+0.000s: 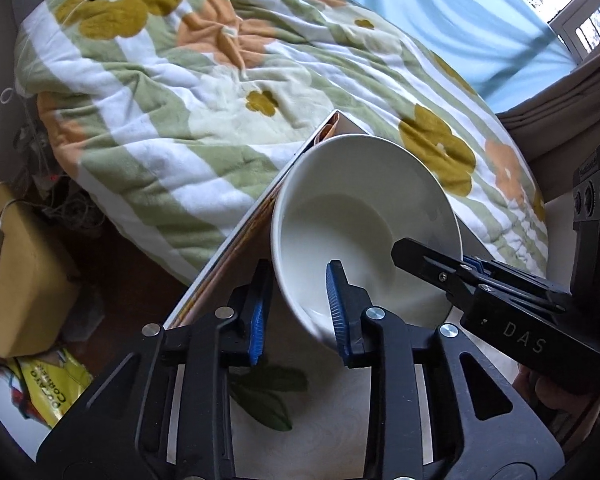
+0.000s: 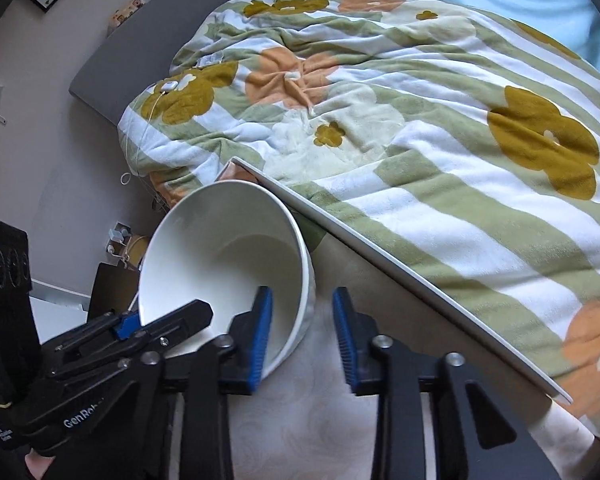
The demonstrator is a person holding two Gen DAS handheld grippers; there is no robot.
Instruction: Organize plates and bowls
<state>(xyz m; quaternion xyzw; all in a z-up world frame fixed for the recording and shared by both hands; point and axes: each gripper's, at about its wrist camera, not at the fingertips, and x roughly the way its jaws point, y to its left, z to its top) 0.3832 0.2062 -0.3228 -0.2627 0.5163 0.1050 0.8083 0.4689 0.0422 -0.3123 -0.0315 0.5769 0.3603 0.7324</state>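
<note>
A white bowl (image 1: pixel 364 216) is tilted above a small table (image 1: pixel 300 448), its opening facing the cameras. My left gripper (image 1: pixel 298 312) is open, its two blue pads either side of the bowl's near left rim, one inside and one outside. My right gripper (image 2: pixel 302 336) is open too, with its left pad inside the bowl (image 2: pixel 220 252) and its right pad outside the wall. Each gripper shows in the other's view: the right one (image 1: pixel 432 264) at the bowl's right rim, the left one (image 2: pixel 160 320) at its left rim. Whether either pad presses the rim is unclear.
A bed with a green, white and orange flowered blanket (image 1: pixel 220 92) lies just behind the table. A thin white board (image 2: pixel 380 256) lines the table's far edge. A cardboard box (image 1: pixel 24 280) and a yellow bag (image 1: pixel 48 384) sit on the floor at left. Blue curtains (image 1: pixel 460 20) hang behind.
</note>
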